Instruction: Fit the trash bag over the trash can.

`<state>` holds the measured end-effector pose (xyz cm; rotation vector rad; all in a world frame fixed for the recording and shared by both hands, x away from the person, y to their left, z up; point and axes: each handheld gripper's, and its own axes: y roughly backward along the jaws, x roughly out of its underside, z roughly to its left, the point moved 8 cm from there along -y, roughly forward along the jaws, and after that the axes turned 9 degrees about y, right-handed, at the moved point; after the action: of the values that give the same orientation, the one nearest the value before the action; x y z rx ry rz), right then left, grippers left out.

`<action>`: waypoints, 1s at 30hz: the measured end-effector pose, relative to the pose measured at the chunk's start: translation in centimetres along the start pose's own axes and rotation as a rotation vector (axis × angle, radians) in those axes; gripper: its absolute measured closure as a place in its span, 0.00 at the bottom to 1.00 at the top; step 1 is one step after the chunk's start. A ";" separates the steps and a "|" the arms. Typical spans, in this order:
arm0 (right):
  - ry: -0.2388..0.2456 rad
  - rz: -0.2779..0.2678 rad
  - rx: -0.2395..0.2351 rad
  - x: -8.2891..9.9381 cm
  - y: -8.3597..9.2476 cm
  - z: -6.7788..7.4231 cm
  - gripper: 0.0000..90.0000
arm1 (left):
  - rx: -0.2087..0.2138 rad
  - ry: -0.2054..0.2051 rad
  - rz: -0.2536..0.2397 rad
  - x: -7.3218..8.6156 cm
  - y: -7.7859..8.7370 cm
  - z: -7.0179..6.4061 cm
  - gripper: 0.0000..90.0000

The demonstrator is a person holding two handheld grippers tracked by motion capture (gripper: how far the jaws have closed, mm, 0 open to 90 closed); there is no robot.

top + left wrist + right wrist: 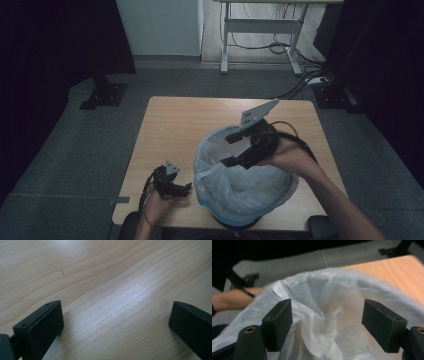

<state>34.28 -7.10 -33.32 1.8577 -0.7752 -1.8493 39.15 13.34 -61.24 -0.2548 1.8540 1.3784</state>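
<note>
While the left gripper (172,186) rests at the lower left of the frame on the table (175,125), fingers (40,325) spread on nothing, the bin (245,210) stands at the near edge, right of centre, its white bag (240,182) folded over the rim. Above it the right gripper (231,148) hovers at the bag's mouth, fingers (278,322) apart, nothing pinched. Fitting the liner looks under way; the next move likely calls for pinching loose plastic and drawing it over the rim
</note>
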 end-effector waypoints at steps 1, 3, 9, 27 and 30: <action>0.009 0.028 -0.006 0.2 -1.0 0.3 0.27 | 0.000 0.000 0.000 0.0 0.0 0.0 0.00; 0.012 0.073 -0.024 0.6 -2.3 0.6 0.27 | 0.000 0.000 0.000 0.0 0.0 0.0 0.00; 0.042 0.232 -0.089 2.8 -7.5 1.9 0.26 | 0.000 0.000 0.000 0.0 0.0 0.0 0.00; 0.050 0.046 0.058 0.6 0.6 -0.4 0.20 | 0.000 0.000 0.000 0.0 0.0 0.0 0.00; 0.040 0.029 0.162 1.6 3.3 -2.1 0.16 | 0.000 0.000 0.000 0.0 0.0 0.0 0.00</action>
<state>35.94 -10.87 -32.36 1.9641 -0.9583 -1.7725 39.15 13.34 -61.24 -0.2551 1.8539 1.3785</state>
